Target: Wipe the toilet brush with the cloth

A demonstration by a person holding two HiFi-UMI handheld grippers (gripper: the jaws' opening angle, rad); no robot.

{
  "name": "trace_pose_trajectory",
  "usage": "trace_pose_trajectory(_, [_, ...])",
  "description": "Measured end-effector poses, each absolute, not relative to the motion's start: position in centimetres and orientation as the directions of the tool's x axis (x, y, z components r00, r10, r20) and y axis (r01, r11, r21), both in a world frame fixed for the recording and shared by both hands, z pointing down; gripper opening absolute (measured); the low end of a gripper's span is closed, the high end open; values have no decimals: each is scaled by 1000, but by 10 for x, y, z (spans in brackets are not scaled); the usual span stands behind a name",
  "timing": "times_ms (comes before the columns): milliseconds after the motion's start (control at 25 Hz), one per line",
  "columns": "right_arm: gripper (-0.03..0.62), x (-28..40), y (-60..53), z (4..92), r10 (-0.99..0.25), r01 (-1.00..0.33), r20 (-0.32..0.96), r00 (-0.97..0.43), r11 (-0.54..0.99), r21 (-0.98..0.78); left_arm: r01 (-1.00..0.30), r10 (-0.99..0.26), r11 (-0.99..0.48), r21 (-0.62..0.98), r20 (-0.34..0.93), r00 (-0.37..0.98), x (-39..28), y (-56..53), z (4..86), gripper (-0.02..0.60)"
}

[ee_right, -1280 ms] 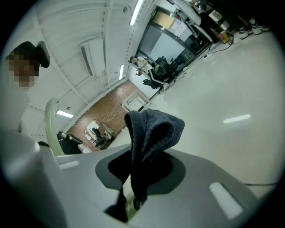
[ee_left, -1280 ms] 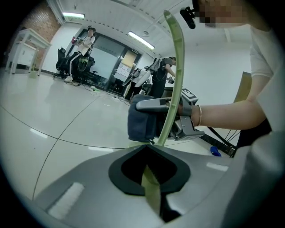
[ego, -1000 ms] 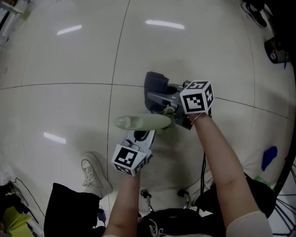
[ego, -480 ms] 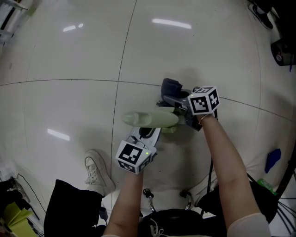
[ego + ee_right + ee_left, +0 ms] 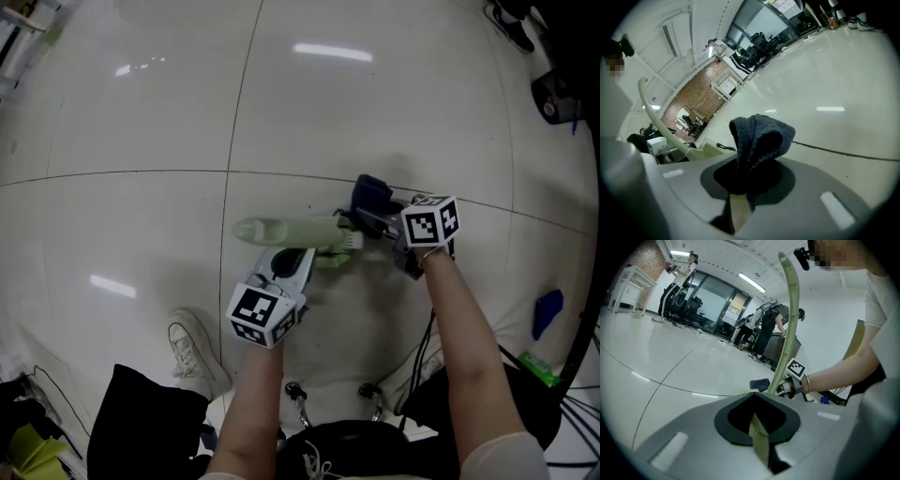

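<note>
Left claw (image 5: 302, 255) is clamping shut on the pale green toilet brush (image 5: 284, 230), with the handle running between the jaws. In the left gripper view the handle is curving up and away from the jaws. Right claw (image 5: 364, 216) is pinching a dark blue cloth (image 5: 372, 193). Its jaws are closing on the cloth's lower part, and the bunched fold is sticking out past the tips.

In the head view the brush is lying crosswise above the floor (image 5: 141, 112), rounded end pointing left. The cloth is sitting just beside the brush's right end; cannot tell if they are touching. The two claws are meeting near the middle of the head view, left one below the brush, right one at its right end.

Left forearm (image 5: 255, 394) is reaching straight forward, bare, with the marker cube (image 5: 262, 317) facing up. Right forearm (image 5: 459, 337) is stretching further out and angling inward to the left, also bare, with a bracelet (image 5: 429, 253) at the wrist. A white shoe (image 5: 194, 354) is standing on the white tiled floor, left of the left forearm.
</note>
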State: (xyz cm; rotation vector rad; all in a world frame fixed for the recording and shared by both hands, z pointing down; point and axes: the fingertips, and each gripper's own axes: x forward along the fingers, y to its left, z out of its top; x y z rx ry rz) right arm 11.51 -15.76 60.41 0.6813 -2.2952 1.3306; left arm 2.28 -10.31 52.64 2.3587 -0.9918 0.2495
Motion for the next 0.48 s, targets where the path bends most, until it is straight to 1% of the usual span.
trace_pose_trajectory(80, [75,131,-153,594,-264,-631,578,-772,420,-652,-708,-596,-582,400,383,706,20,-103,522,6])
trace_pose_trajectory(160, [75,146,-153,567,-375,-655,537,-756,411,-634,-721,-635,-595,356,343,693,14,-107,507,6])
trace_pose_trajectory(240, [75,157,-150,530,-511,-655,435,-741,410,-634,-735,-678,-591,332,289,676,6,-112,489,6])
trace_pose_trajectory(320, [75,160,-137,491,-614,-640,312,-725,435,-633,-737,-695,-594,323,255,672,-2,-114,474,6])
trace_pose_trajectory(400, [74,147,-113,459,-638,-605,212,-740,495,-623,-737,-704,-597,317,232,671,-12,-116,461,6])
trace_pose_trajectory(480, [75,119,-81,441,-582,-544,163,-797,574,-612,-742,-720,-587,324,210,661,-24,-115,451,6])
